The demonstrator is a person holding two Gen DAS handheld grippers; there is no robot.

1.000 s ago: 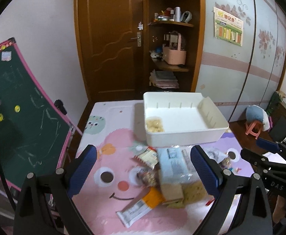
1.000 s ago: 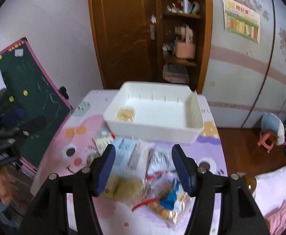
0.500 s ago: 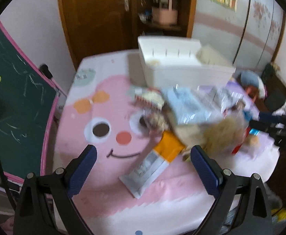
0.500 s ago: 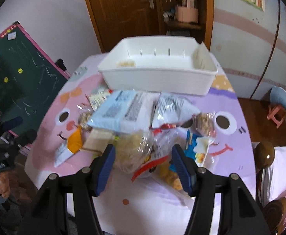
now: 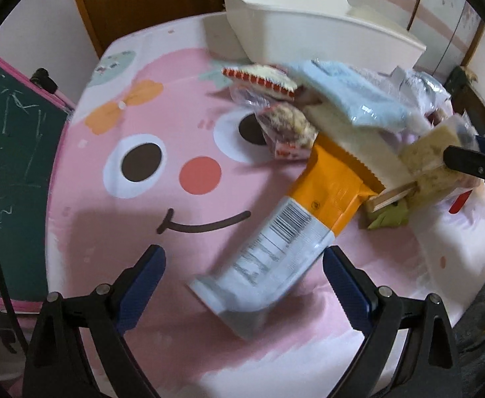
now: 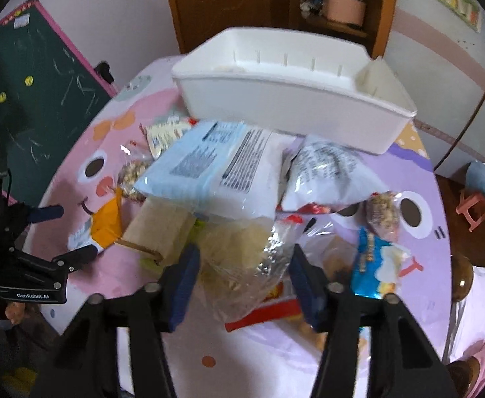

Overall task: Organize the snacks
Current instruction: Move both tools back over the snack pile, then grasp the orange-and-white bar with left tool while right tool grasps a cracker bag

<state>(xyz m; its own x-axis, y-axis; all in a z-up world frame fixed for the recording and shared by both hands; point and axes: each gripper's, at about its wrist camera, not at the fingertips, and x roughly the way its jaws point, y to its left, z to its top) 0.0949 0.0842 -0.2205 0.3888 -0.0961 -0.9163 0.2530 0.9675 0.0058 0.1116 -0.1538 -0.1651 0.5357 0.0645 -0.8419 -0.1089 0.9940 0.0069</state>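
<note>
A heap of snack packets lies on a pink cartoon-face table cover in front of a white bin (image 5: 309, 38) (image 6: 275, 99). My left gripper (image 5: 244, 265) (image 6: 65, 232) is open and low over the cover. An orange-and-white packet (image 5: 295, 225) lies flat with its white end between the fingers, not pressed. My right gripper (image 6: 242, 262) has its jaws closing around a clear bag of pale crackers (image 6: 242, 248). The pads sit at the bag's sides without visibly squeezing it. In the left wrist view only one black finger of the right gripper (image 5: 474, 162) shows.
A light blue packet (image 6: 216, 165), a white crinkled bag (image 6: 325, 172), a tan box (image 6: 159, 225) and a blue packet (image 6: 372, 258) crowd the heap. A green chalkboard (image 6: 27, 76) leans at the left. The table edge and a small stool (image 6: 474, 212) are at the right.
Both grippers have come down toward the table and tilted further downward. The right jaws have narrowed around the clear bag. The orange-and-white packet now lies between the left fingers.
</note>
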